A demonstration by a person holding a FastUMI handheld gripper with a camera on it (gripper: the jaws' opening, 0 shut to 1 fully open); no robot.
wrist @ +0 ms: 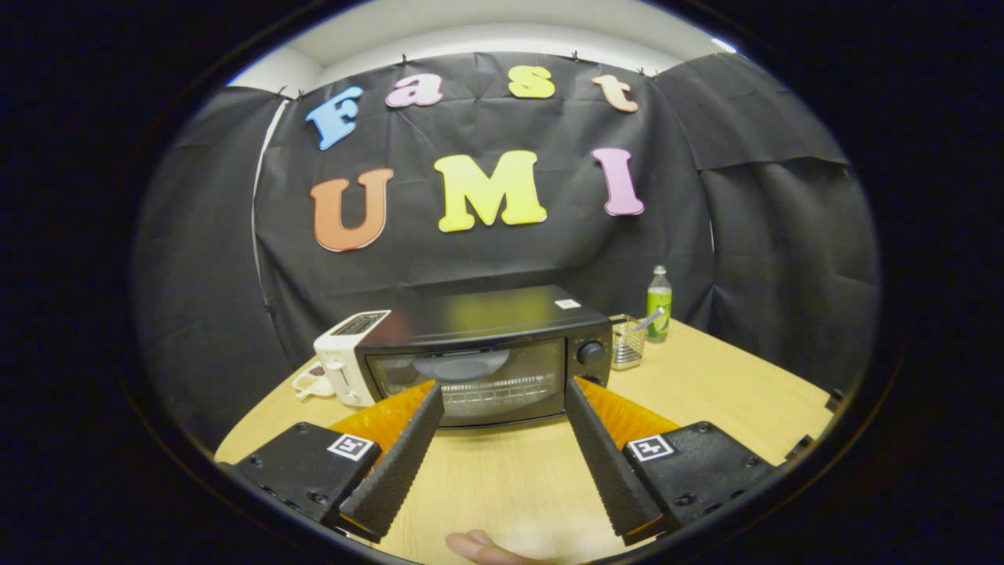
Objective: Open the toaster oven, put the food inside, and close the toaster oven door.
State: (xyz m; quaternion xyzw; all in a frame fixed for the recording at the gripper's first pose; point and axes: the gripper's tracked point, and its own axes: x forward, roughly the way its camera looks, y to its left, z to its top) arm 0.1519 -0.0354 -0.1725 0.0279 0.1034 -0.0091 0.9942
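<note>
Where a pale wooden table (706, 384) spreads out under and ahead of the gripper, a black toaster oven (482, 357) sits just beyond the fingertips, squarely in line with the gap between them. Its long axis runs crosswise to the fingers, and its glass door (471, 384) faces back toward the gripper, shut, with a wire rack visible inside. Its round knobs (590, 353) are stacked at the door's right end. The gripper (500, 391) hangs above the table with its two fingers spread wide, grasping nothing. A white pop-up toaster (345, 357) stands touching or just beside the oven's left end. Past the oven's right end sit a small wire basket (627, 343) and, farther back, a green bottle (659, 304). A fingertip (486, 547) of a person's hand shows below the fingers.
</note>
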